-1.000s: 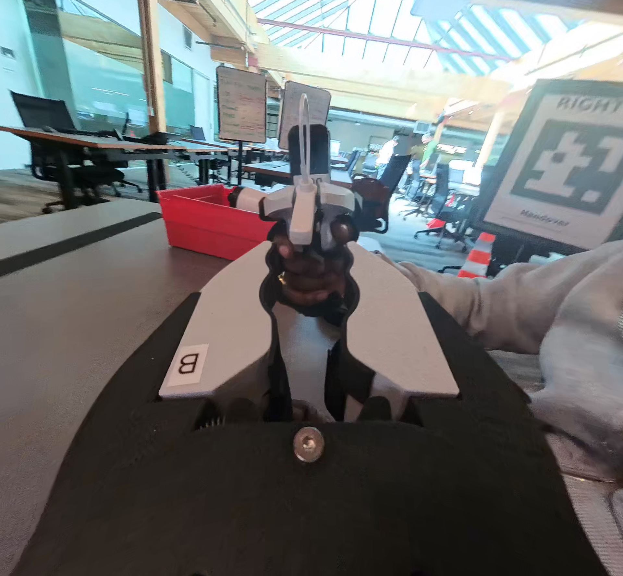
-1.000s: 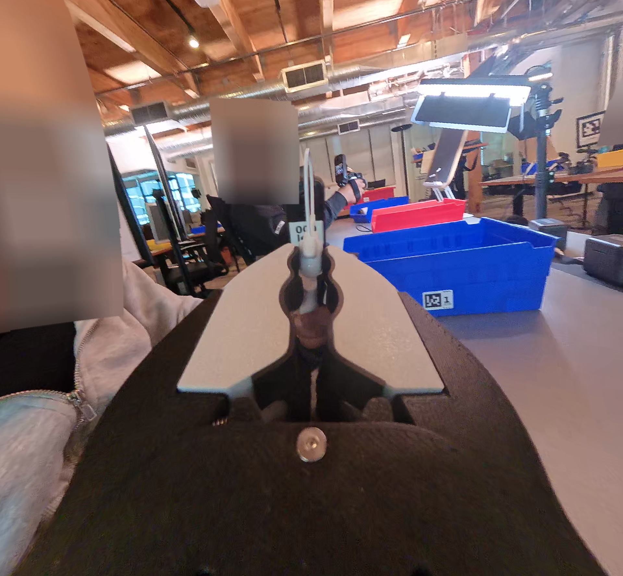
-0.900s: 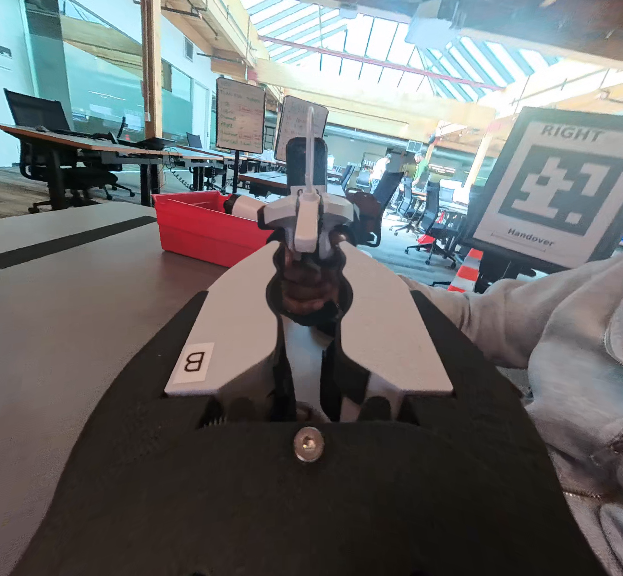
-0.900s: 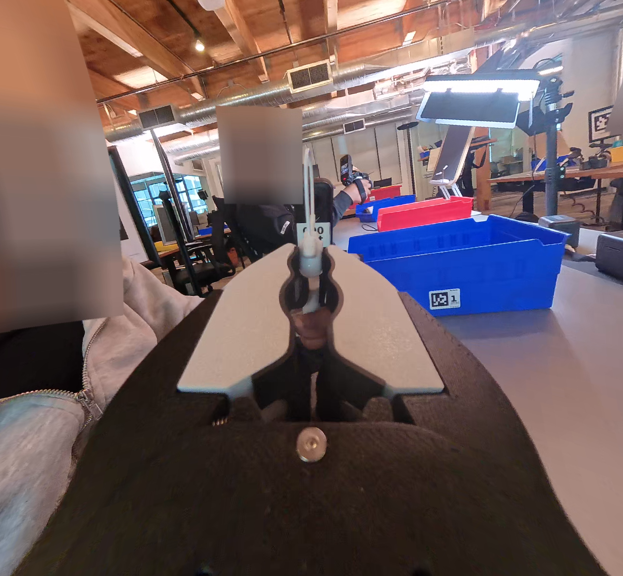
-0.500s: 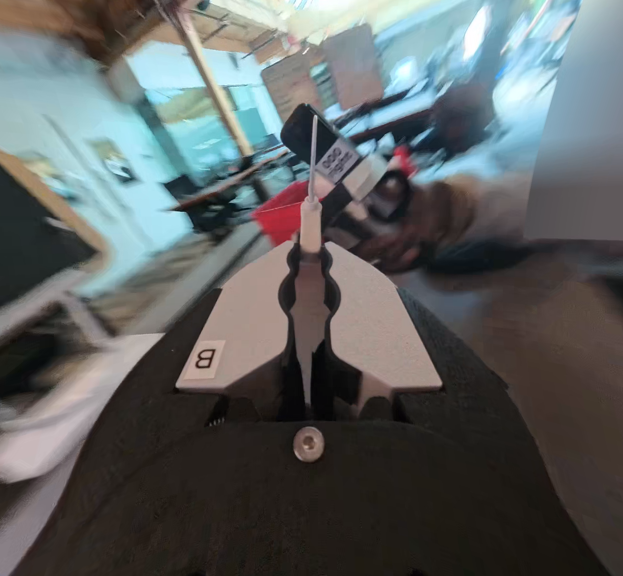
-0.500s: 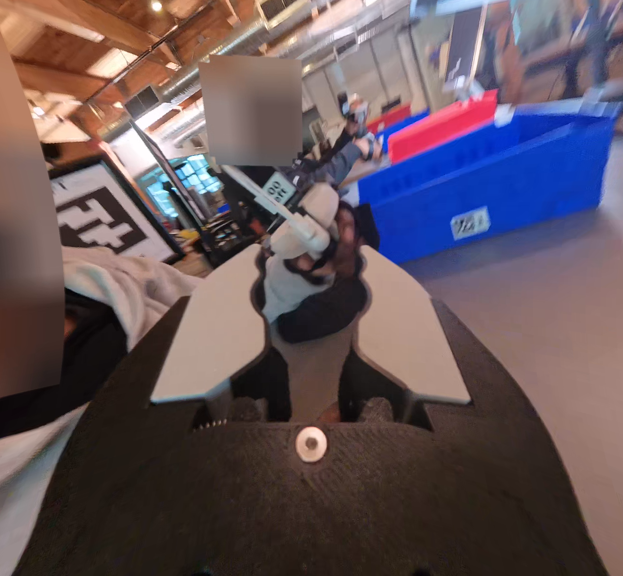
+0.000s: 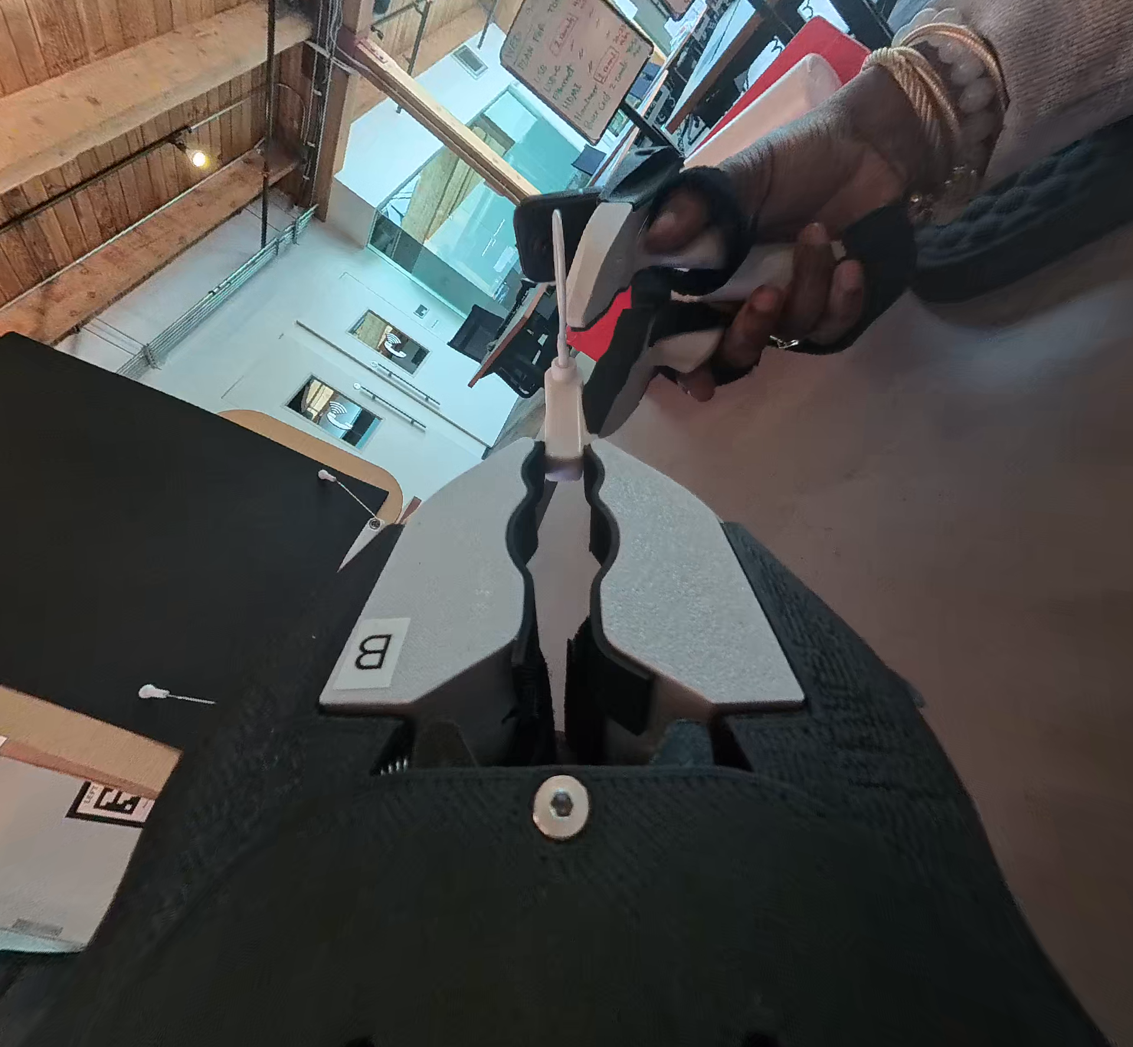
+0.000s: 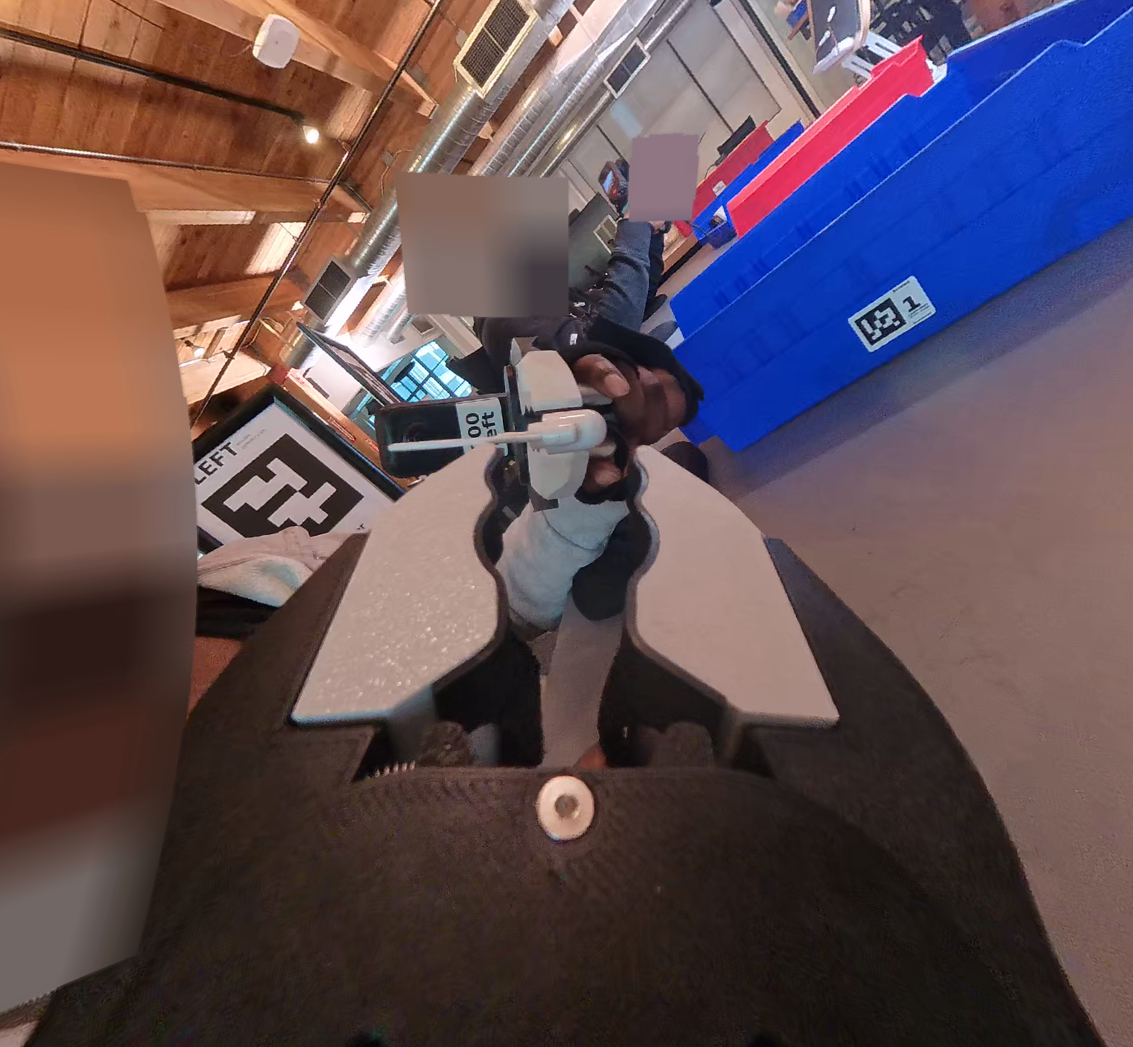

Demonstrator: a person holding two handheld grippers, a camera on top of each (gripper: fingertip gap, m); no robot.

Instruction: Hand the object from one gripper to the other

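Observation:
A slim white applicator with a thin stem [image 7: 563, 404] sticks straight out of my left gripper [image 7: 561, 459], which is shut on its thick end. In the right wrist view the same applicator [image 8: 570, 430] lies sideways in the left gripper [image 8: 542, 435], held up by a hand just beyond my right fingertips. My right gripper [image 8: 564, 466] is open and empty. It also shows in the left wrist view [image 7: 591, 331], held by a hand with bracelets, its jaws apart right behind the applicator's stem.
A grey table [image 8: 950, 588] carries a blue bin [image 8: 919, 208] with a red bin [image 8: 846, 110] behind it. A black-and-white marker board [image 8: 276, 490] stands at the left. A black panel [image 7: 153, 496] and a whiteboard [image 7: 576, 67] show in the left wrist view. A person stands behind. Both grippers' tips are close together, under 4 cm apart.
The applicator went from my right gripper to my left. The left shut on it, the right opened and let go. Both grippers rolled sideways and drew slightly apart.

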